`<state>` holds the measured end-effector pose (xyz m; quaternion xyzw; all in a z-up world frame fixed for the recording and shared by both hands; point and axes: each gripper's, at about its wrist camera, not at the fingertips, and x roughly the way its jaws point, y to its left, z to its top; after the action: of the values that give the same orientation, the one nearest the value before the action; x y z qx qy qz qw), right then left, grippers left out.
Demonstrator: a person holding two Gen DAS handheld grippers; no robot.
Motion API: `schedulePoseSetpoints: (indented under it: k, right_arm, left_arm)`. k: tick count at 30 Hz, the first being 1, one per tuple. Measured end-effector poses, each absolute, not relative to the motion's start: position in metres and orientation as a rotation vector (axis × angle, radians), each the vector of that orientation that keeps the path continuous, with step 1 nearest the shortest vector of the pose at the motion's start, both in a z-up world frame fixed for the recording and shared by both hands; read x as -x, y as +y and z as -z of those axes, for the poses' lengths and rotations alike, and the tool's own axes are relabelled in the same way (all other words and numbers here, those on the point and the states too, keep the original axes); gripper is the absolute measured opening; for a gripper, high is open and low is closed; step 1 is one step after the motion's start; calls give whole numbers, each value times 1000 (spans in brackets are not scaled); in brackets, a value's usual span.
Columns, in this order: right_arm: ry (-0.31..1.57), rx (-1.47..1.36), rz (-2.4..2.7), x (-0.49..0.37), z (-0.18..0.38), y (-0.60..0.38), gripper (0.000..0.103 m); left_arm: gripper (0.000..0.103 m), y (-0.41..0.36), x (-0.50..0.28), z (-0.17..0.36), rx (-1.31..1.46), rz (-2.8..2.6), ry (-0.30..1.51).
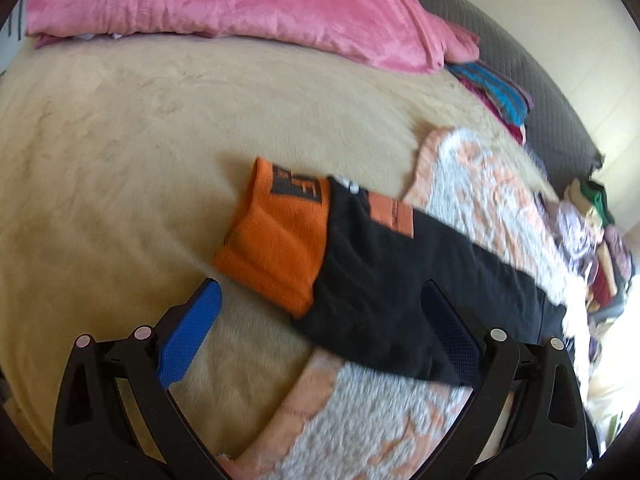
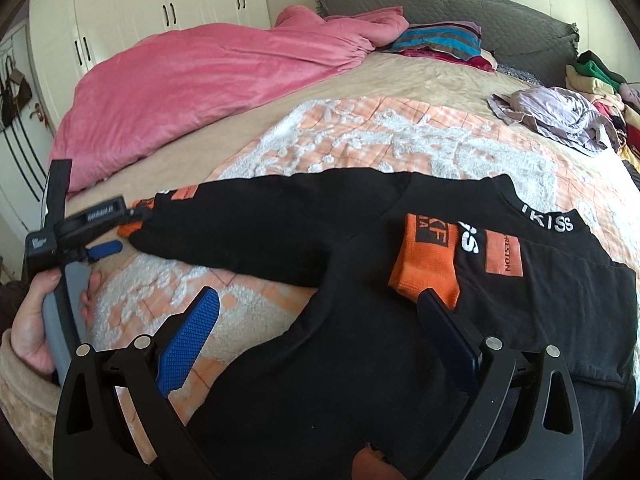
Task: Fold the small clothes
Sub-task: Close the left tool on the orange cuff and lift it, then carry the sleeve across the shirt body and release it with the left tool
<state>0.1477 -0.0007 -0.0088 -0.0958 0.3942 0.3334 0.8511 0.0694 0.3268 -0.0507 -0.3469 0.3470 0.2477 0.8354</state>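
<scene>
Nearest to the right wrist camera is the black body of a small sweatshirt [image 2: 352,360], which fills the space between the two fingers of the right gripper [image 2: 318,300]. These tongs stand wide apart and hold nothing; the blue pad [image 2: 192,340] of one finger hangs above the edge of the garment, and the other finger is just beside the orange cuff [image 2: 424,264] of the sleeve that is folded across the chest. Next to this cuff is an orange patch [image 2: 503,255], and white letters show on the collar [image 2: 548,222].

The sweatshirt lies flat on a white and orange fleece blanket [image 2: 360,136], which is spread over the beige cover of the bed [image 2: 420,76]. Its other sleeve [image 2: 256,224] stretches out to the side, toward the left gripper [image 2: 106,248], which a hand [image 2: 30,330] holds by the grey handle.

In the left wrist view the tongs of the left gripper [image 1: 320,296] are also wide and empty. The orange cuff [image 1: 276,236] of the stretched sleeve lies between and just ahead of the fingers, on the beige cover, and the black sleeve [image 1: 400,280] runs back onto the blanket [image 1: 380,432]. This picture is a little blurred.

A pink duvet [image 2: 192,80] lies along the far side of the bed, a striped cloth [image 2: 440,42] near the grey headboard [image 2: 480,16], and a lilac garment [image 2: 560,112] beside a pile of clothes [image 2: 600,76]. A white wardrobe [image 2: 160,4] stands behind.
</scene>
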Motion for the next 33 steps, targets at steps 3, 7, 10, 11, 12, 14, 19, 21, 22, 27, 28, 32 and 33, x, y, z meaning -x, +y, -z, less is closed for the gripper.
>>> schedulePoseSetpoints:
  k: [3,7,10,11,12,14,19,21,22,27,28,32,33]
  right_arm:
    - [836,197,-690,-149,12,-6,99]
    - [844,176,-670,-151,14,-18,99]
    - [852,152,-657,-154,16,-29,99]
    - [853,146,-652,-155,17,-32,99]
    - [854,139,-647,-155,17,-36,99]
    - [856,127,-639,-156,16,-43,99]
    - [859,83,-625,-158,13,-63,99]
    - [851,74,-613,-158,11,-71,99]
    - [847,71,-607,-157,10,-75,99]
    - [827,47,-585,-158,2,-97,99]
    - [822,43,-580,-158,0,-101,99]
    - [796,32,-555,-157,-8,-120,99]
    - [787,31,-544,-157,-10,-126,99]
  left_arm:
    - [64,332,-75,51,745,-550,705]
    - [19,339,-80,58,783,-554,689]
    - [8,335,-80,54,784,-517,669]
    - [8,332,-78,48,775,-507,653]
    - [8,329,-77,42,766,-492,636]
    - [8,321,-75,27,748,-459,604]
    - [7,298,-80,-9,696,-370,550]
    - [7,289,-84,-18,678,-344,541]
    - [7,285,-87,-23,669,-331,539]
    - [7,258,-100,-43,636,-254,530]
    - [7,254,-101,-46,629,-242,529]
    - [7,229,-111,-56,606,-174,531]
    - [7,223,-114,-58,603,-156,533]
